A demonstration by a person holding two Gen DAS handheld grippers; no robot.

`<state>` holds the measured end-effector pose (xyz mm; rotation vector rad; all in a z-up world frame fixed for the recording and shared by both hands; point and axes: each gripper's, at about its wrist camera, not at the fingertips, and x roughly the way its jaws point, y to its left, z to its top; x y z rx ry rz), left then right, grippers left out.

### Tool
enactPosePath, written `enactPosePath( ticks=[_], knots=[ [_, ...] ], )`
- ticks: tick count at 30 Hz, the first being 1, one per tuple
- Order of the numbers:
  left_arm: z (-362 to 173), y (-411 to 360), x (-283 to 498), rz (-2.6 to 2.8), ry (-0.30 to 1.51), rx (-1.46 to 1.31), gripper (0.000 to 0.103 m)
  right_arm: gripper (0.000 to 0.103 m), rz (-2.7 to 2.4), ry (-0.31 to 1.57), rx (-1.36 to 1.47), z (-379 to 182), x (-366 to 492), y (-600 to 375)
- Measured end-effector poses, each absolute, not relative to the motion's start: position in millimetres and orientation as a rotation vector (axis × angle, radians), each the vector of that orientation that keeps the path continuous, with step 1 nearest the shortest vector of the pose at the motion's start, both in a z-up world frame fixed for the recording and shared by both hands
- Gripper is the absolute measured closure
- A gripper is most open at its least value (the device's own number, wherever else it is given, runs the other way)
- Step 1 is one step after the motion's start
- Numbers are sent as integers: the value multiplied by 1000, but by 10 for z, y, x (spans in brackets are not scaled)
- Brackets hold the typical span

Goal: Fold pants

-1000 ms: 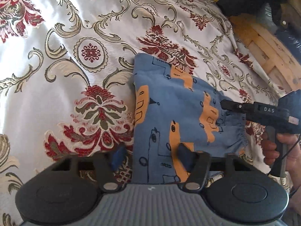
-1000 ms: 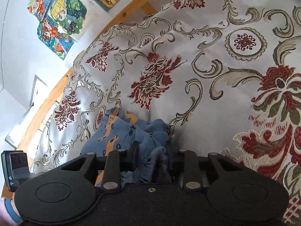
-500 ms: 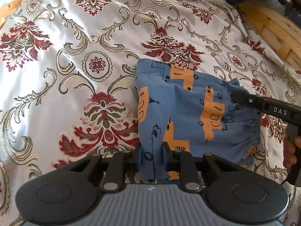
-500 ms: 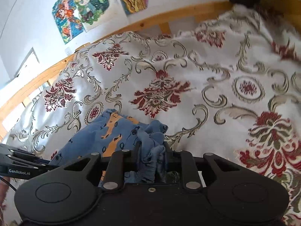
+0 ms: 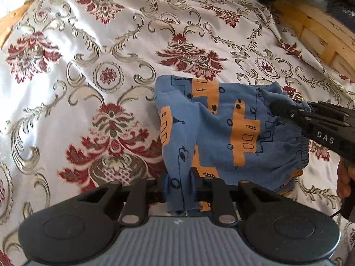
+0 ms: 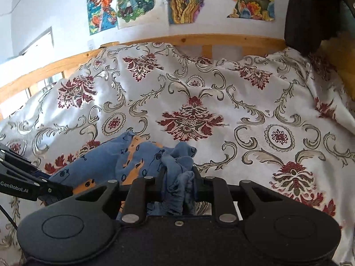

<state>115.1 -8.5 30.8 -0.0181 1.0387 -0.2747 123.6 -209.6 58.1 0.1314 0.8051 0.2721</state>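
Observation:
Small blue pants [image 5: 221,130] with orange patches are folded on the patterned bedspread. My left gripper [image 5: 178,185] is shut on the near left corner of the pants, cloth pinched between its fingers. The right gripper [image 5: 276,108] reaches in from the right and grips the gathered waistband edge. In the right wrist view the pants [image 6: 137,157] bunch up in front, and my right gripper [image 6: 179,175] is shut on a crumpled wad of the blue cloth. The left gripper [image 6: 57,188] shows at the left edge there, holding the other corner.
A white bedspread [image 5: 88,84] with red flowers and gold scrolls covers the bed. A wooden bed rail [image 6: 199,42] runs along the far side, with posters [image 6: 133,2] on the wall above. A dark object [image 6: 310,11] hangs at the upper right. A hand [image 5: 345,177] holds the right gripper's handle.
My left gripper went from open to shut on the pants' near corner. Both grippers have lifted and tilted up, so the rail and wall now show; the cloth is raised slightly.

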Motion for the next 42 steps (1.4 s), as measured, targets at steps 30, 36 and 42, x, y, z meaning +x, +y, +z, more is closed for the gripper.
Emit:
enactPosePath(
  ticks=[30, 36, 42],
  knots=[
    [-246, 133, 2549, -341, 946, -322, 83, 80, 343, 925, 166, -187, 3041, -2623],
    [-450, 257, 2531, -388, 918, -378, 79, 79, 356, 909, 217, -420, 2956, -2706],
    [-442, 258, 2522, -399, 922, -378, 78, 75, 350, 904, 194, -441, 2974, -2677]
  ],
)
